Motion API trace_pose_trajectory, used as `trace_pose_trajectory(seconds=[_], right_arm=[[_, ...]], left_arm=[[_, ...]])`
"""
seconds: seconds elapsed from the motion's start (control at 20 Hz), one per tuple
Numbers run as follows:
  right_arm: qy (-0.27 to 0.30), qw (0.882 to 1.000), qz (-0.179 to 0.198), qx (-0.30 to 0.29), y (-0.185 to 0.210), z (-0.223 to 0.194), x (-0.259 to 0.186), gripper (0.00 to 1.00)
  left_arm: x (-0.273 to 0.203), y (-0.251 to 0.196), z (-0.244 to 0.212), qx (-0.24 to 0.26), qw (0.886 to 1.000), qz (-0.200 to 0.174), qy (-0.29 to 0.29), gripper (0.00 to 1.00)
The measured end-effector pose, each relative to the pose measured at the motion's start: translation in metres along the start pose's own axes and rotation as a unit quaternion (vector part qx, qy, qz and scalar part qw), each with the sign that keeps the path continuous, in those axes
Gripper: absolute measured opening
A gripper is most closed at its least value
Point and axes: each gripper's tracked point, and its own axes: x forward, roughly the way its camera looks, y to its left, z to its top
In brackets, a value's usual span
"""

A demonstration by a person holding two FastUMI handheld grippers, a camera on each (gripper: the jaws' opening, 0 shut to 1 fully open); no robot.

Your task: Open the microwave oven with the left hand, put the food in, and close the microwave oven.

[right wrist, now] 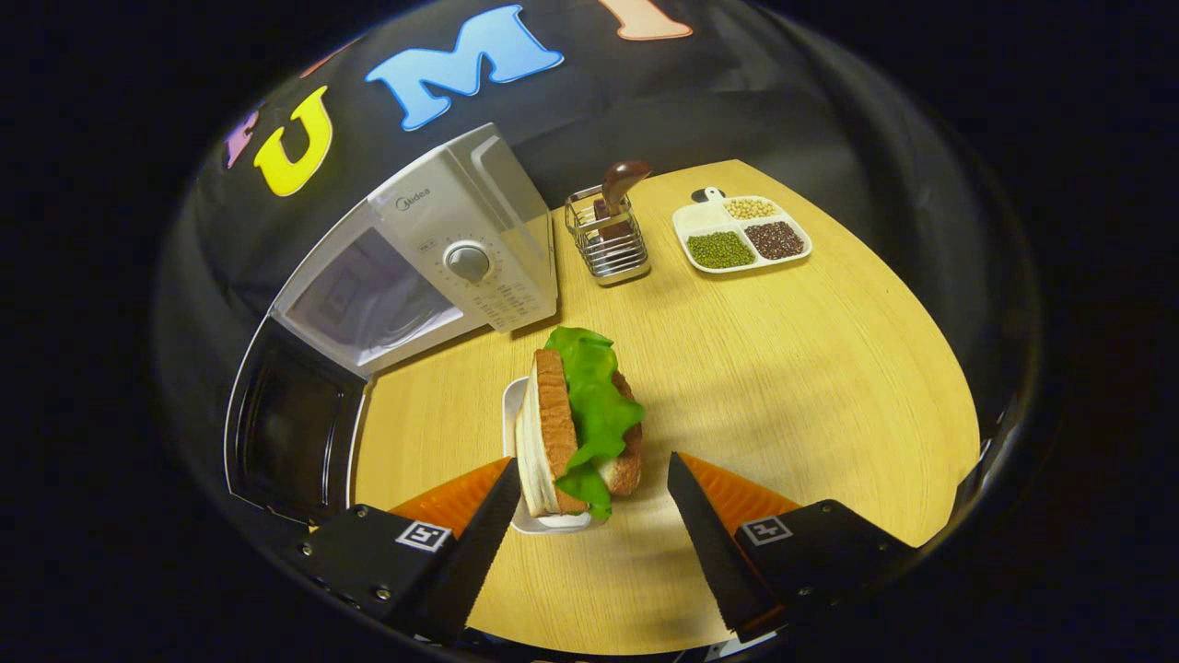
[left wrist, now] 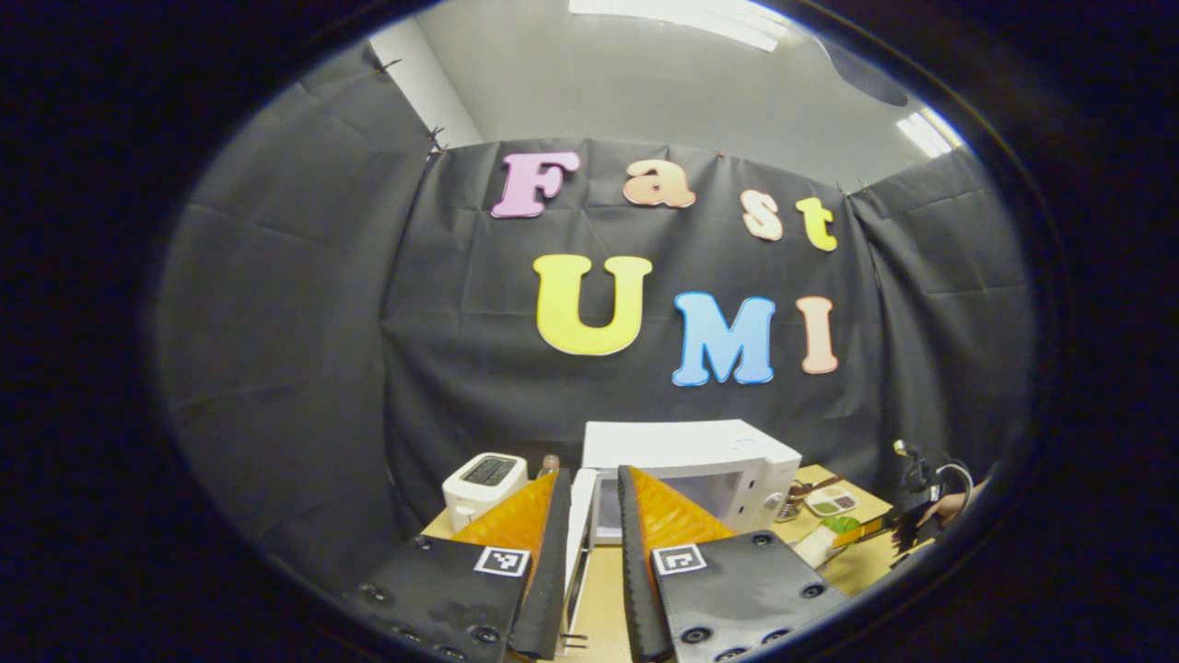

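In the left gripper view, the left tongs [left wrist: 589,562] are seen narrowed around the edge of the microwave door [left wrist: 578,529], which stands swung out from the white microwave oven [left wrist: 686,465]; whether both fingers press on it cannot be told. A toaster [left wrist: 484,486] is seen just beside the oven, on its far side from the right tongs [left wrist: 898,529], which are seen further off over the table [left wrist: 599,589].

In the right gripper view, the right tongs [right wrist: 589,516] are held wide, with the sandwich [right wrist: 580,424] on its white plate [right wrist: 516,442] lying between the fingers but not yet gripped. The oven [right wrist: 461,249] is seen near the sandwich with its door [right wrist: 290,424] open. A utensil rack [right wrist: 608,239] and a divided dish of beans [right wrist: 741,235] stand beside the oven.

The opening step is judged done; next, the food must be grasped and carried into the cavity.
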Motion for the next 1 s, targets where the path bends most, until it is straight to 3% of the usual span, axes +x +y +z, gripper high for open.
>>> trace_pose_trajectory(seconds=[0.05, 0.1, 0.2, 0.3, 0.4, 0.45, 0.5, 0.7, 0.8, 0.85, 0.9, 1.0], right_arm=[[0.000, 1.000, 0.001, 0.011, 0.000, 0.002, -0.001, 0.94], [0.001, 1.000, 0.002, 0.022, 0.000, 0.004, 0.000, 0.72], [0.022, 0.999, 0.017, 0.033, 0.004, -0.002, 0.001, 0.53], [0.034, 0.998, 0.033, 0.029, 0.004, 0.002, -0.009, 0.53], [0.035, 0.997, 0.054, 0.041, 0.009, 0.003, 0.002, 0.31], [0.039, 0.996, 0.060, 0.050, 0.008, 0.004, 0.004, 0.31], [0.046, 0.995, 0.070, 0.053, 0.011, 0.002, 0.003, 0.18], [0.016, 0.995, 0.086, 0.039, 0.023, 0.016, -0.017, 0.18], [0.007, 0.992, 0.114, 0.054, 0.040, 0.022, -0.030, 0.18], [0.005, 0.990, 0.128, 0.066, 0.048, 0.024, -0.036, 0.18], [0.003, 0.986, 0.145, 0.080, 0.056, 0.028, -0.040, 0.18], [0.000, 0.975, 0.189, 0.120, 0.080, 0.034, -0.050, 0.18]], left_arm=[[0.003, -0.013, 0.004, 0.000, 1.000, -0.011, -0.005, 0.39], [0.010, -0.028, 0.007, 0.000, 1.000, -0.026, -0.009, 0.46], [0.019, -0.053, 0.005, -0.001, 0.999, -0.050, -0.011, 0.69], [0.025, -0.070, 0.004, -0.004, 0.997, -0.070, -0.010, 0.70], [0.029, -0.077, 0.006, -0.003, 0.997, -0.079, -0.010, 0.71], [0.032, -0.078, 0.005, -0.003, 0.997, -0.081, -0.009, 0.71], [0.032, -0.079, 0.005, -0.005, 0.997, -0.082, -0.009, 0.72], [0.034, -0.071, 0.017, -0.004, 0.998, -0.069, -0.013, 0.70], [0.031, -0.073, 0.020, -0.006, 0.998, -0.068, -0.014, 0.71], [0.030, -0.073, 0.018, -0.006, 0.998, -0.069, -0.013, 0.79], [0.031, -0.074, 0.016, -0.006, 0.997, -0.070, -0.011, 0.77], [0.030, -0.076, 0.019, -0.006, 0.997, -0.073, -0.011, 0.80]])
